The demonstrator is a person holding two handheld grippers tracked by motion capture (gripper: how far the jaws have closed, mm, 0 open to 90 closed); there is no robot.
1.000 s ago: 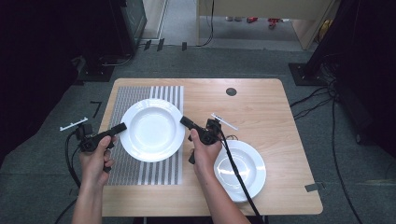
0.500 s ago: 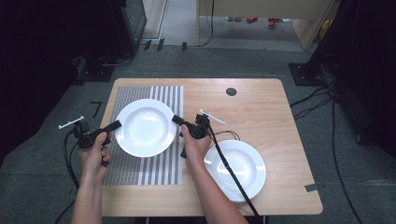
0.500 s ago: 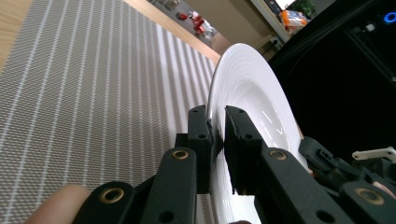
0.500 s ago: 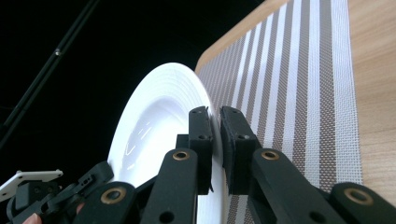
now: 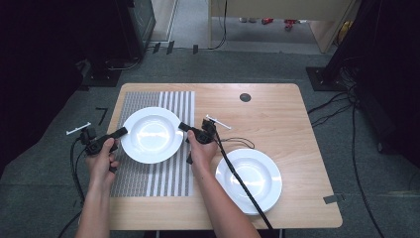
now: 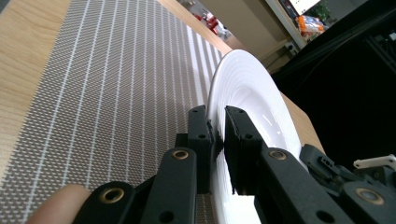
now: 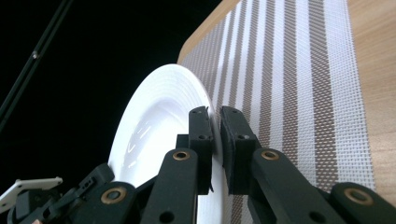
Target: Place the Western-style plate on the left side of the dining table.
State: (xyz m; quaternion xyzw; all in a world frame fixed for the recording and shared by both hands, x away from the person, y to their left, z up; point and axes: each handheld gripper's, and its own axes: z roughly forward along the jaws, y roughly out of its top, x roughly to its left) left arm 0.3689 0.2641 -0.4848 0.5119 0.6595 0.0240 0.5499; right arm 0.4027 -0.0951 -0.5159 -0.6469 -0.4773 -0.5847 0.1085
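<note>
A white plate (image 5: 151, 135) hangs just above the striped grey placemat (image 5: 153, 183), held by both hands at opposite edges. My left gripper (image 5: 122, 132) is shut on its left rim, and in the left gripper view my left gripper (image 6: 217, 135) pinches the plate (image 6: 252, 88) edge between its pads. My right gripper (image 5: 182, 127) is shut on the right rim; in the right gripper view my right gripper (image 7: 215, 133) clamps the plate (image 7: 159, 121) edge over the placemat (image 7: 299, 93). A second white plate (image 5: 255, 179) lies on the bare wood at the front right.
The wooden table (image 5: 277, 119) has a small black disc (image 5: 245, 97) near its far edge. A cable (image 5: 237, 173) trails from the right gripper across the second plate. Dark equipment and cables stand on the floor around the table.
Both hands have carried the plate leftward and lower, from the placemat's right part towards its middle. The second plate has not moved.
</note>
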